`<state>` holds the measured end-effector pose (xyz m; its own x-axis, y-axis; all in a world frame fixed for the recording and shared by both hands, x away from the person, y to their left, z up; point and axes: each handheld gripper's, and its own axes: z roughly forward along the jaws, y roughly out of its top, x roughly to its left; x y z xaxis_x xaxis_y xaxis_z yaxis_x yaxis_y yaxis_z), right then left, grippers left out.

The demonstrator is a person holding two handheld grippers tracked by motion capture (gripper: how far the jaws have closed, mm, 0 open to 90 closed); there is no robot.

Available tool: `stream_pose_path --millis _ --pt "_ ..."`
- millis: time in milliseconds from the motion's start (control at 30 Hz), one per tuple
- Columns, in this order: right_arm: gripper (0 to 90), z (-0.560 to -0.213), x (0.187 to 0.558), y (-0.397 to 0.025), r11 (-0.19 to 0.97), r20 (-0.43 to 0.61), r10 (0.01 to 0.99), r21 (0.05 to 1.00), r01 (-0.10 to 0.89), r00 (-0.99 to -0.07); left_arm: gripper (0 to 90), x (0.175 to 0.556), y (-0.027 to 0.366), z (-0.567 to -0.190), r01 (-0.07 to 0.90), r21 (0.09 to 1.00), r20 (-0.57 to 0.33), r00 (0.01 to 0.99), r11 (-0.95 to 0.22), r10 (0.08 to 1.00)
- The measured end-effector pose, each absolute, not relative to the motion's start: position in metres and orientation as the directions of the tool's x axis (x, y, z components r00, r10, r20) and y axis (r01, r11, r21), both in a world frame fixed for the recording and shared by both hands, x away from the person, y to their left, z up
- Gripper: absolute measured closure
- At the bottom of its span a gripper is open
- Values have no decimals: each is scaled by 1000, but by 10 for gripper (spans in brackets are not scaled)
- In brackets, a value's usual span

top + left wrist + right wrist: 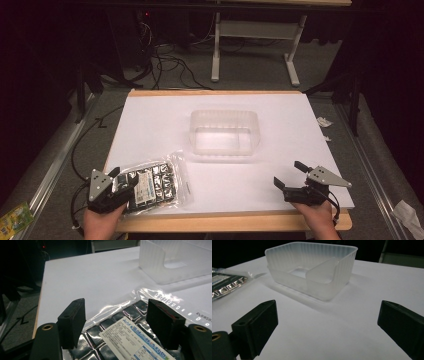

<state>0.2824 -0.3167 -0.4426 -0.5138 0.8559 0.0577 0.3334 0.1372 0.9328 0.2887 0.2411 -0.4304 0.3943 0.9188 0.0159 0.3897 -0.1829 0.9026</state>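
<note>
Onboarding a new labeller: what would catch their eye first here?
The clear tub at the middle of the white board. Next, the shiny packet of dark squares at the near left corner, with the open left gripper over it. The right gripper waits open, near right.

White table (150, 125): packet (152, 182), tub (224, 132)

Both hands come in from the near edge. The left gripper (119, 181) has its jaws parted; the right gripper (290, 175) has its jaws spread wide.
</note>
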Motion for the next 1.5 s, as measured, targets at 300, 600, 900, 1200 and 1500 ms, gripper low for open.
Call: stream_pose_path --millis 300,600,900,1200,1500 --pt "37 -443 280 -325 93 95 870 932 351 -484 324 293 250 -438 449 877 -15 379 -170 925" --pt "48 -443 278 -324 83 110 864 931 355 -490 418 284 282 -444 500 854 -14 301 -146 953" --pt "72 -440 276 -307 98 120 836 927 361 -535 608 266 317 -456 543 835 -81 288 -92 954" --pt "99 -443 280 -239 161 156 731 907 390 -664 607 275 323 -474 625 778 -125 252 -62 960" --pt "157 -463 296 -155 177 312 605 844 506 -733 642 271 327 -475 624 779 -141 264 -58 954"
